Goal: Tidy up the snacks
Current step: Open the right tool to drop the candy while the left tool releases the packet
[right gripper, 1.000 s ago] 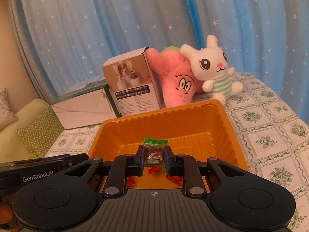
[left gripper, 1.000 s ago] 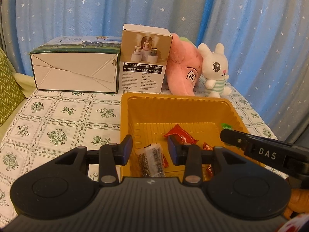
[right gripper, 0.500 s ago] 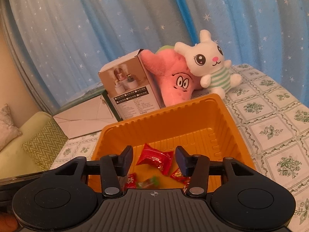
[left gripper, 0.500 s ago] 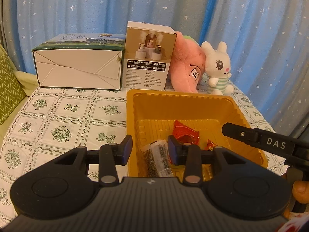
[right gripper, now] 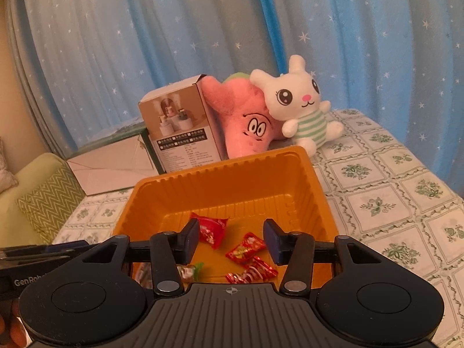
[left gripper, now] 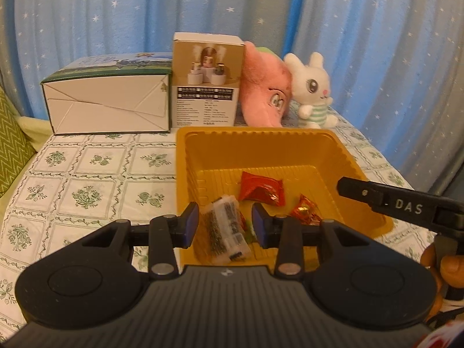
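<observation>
An orange plastic tray point(left gripper: 261, 142) point(right gripper: 220, 179) sits on the patterned tablecloth. In it lie a large red snack packet point(left gripper: 261, 188) point(right gripper: 210, 227), small red candies point(left gripper: 304, 213) point(right gripper: 246, 249), a clear seed bar packet point(left gripper: 224, 229) and a green-ended candy point(right gripper: 188, 271). My left gripper point(left gripper: 225, 226) is open and empty over the tray's near left part. My right gripper point(right gripper: 232, 239) is open and empty over the tray's near edge; its side shows in the left wrist view point(left gripper: 400, 206).
Behind the tray stand a white and green carton point(left gripper: 107, 101), a tall product box point(left gripper: 206, 87) point(right gripper: 179, 127), a pink plush point(left gripper: 266, 87) point(right gripper: 243, 121) and a white bunny plush point(left gripper: 311, 84) point(right gripper: 298, 104). A green cushion point(right gripper: 46, 197) lies at the left. Blue curtains hang behind.
My right gripper opened and let go of the green-ended candy, which dropped into the tray, then rose and drew back. My left gripper also drew back a little, still open.
</observation>
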`<state>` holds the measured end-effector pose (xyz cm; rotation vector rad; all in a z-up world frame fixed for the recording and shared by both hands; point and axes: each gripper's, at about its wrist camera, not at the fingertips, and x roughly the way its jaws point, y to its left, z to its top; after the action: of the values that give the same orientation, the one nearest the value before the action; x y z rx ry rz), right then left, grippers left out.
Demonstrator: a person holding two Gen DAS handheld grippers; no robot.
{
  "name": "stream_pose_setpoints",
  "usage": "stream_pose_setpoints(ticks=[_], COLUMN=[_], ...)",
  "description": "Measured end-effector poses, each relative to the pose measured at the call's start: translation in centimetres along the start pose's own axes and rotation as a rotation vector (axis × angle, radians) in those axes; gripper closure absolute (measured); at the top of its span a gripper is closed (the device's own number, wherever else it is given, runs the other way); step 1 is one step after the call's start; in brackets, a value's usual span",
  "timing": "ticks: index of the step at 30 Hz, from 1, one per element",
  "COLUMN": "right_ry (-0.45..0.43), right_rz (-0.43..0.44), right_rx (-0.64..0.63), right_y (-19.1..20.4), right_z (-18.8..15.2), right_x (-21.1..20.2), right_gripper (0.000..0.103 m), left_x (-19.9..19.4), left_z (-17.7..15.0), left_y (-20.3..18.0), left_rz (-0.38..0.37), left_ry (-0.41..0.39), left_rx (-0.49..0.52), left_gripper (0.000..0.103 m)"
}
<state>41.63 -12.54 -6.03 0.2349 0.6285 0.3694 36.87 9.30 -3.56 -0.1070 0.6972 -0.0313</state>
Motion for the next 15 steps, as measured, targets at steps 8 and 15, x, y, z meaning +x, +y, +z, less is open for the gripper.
stream_pose_setpoints(ticks=[8,15], right_ry=[-0.014,-0.039], right_rz=[-0.016,-0.026], right_rx=[0.006,-0.006], right_y=[-1.0,-1.1], right_z=[-0.9,-1.7], right_x=[-2.6,-6.1], right_gripper=[0.054,0.054], left_x=[-1.8,-4.6], left_z=[-1.5,-3.6], left_y=[-1.1,-1.6], left_rz=[-0.014,-0.019], left_ry=[0.004,-0.001], left_rx=[0.038,0.069], left_gripper=[0.067,0.068])
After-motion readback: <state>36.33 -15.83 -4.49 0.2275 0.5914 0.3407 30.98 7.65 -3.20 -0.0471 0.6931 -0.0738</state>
